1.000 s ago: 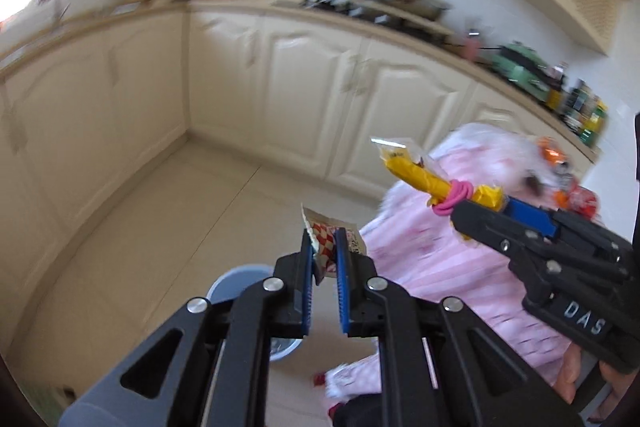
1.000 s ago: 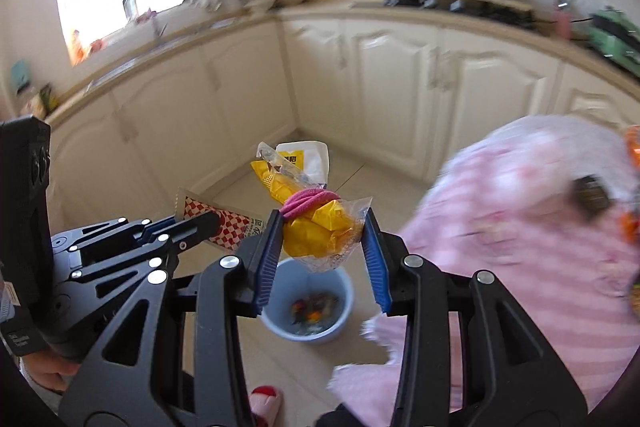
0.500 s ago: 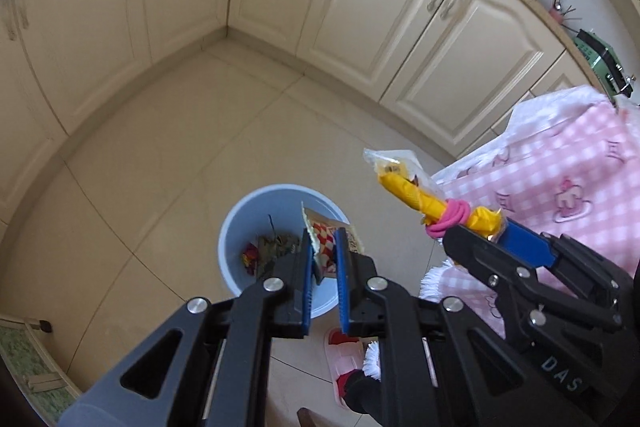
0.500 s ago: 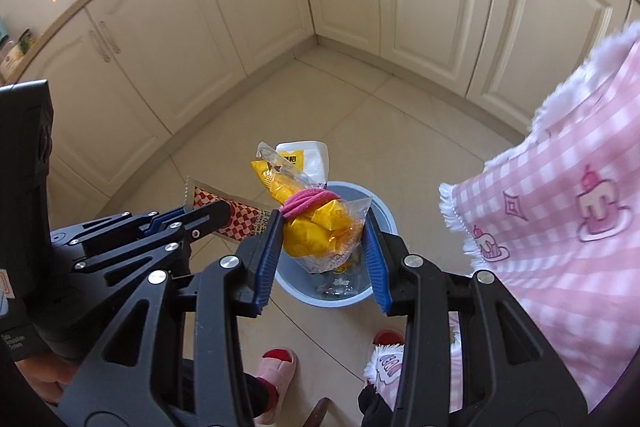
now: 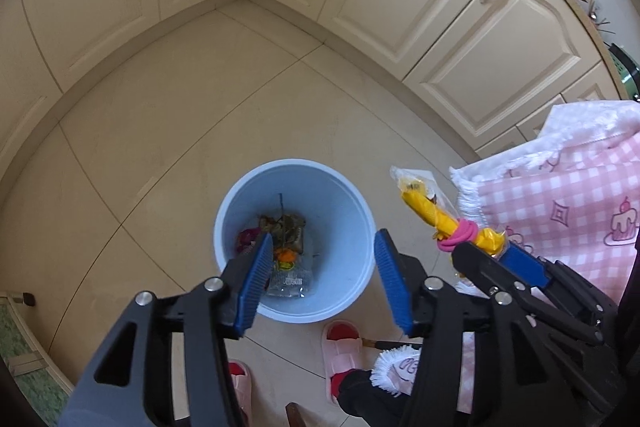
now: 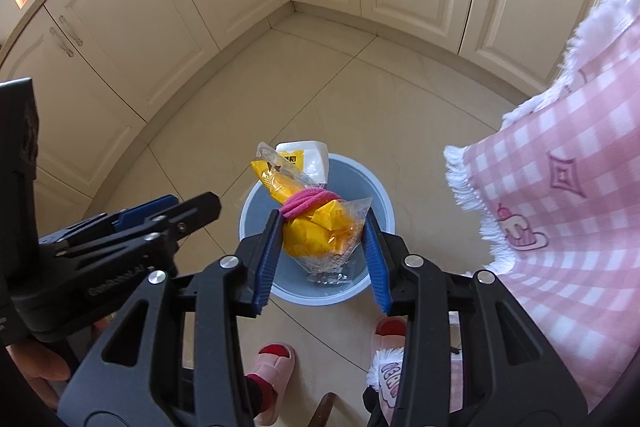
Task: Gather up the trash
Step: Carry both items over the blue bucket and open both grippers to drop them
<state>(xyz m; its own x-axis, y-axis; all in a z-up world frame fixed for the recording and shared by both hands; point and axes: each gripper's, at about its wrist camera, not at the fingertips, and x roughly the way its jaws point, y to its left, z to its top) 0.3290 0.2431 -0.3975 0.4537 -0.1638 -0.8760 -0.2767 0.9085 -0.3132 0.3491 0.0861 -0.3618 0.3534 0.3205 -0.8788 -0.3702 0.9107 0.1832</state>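
A light blue trash bin (image 5: 348, 195) stands on the tiled floor with several wrappers inside (image 5: 286, 251). My left gripper (image 5: 322, 259) is open and empty right above the bin. My right gripper (image 6: 322, 239) is shut on a yellow snack bag (image 6: 312, 227) tied with a pink band (image 6: 308, 201), held above the bin (image 6: 380, 199). The same bag (image 5: 428, 215) shows in the left wrist view, to the right of the bin. The left gripper (image 6: 196, 207) shows at the left of the right wrist view.
Cream kitchen cabinets (image 5: 440, 11) line the far walls and meet in a corner. A pink checked tablecloth (image 5: 568, 211) hangs at the right, close to the bin. The person's pink slippers (image 5: 340, 347) stand just in front of the bin.
Both grippers tilted down over the bin. My left gripper opened and the red checked wrapper it held is gone from its jaws. The right gripper still holds the yellow bag.
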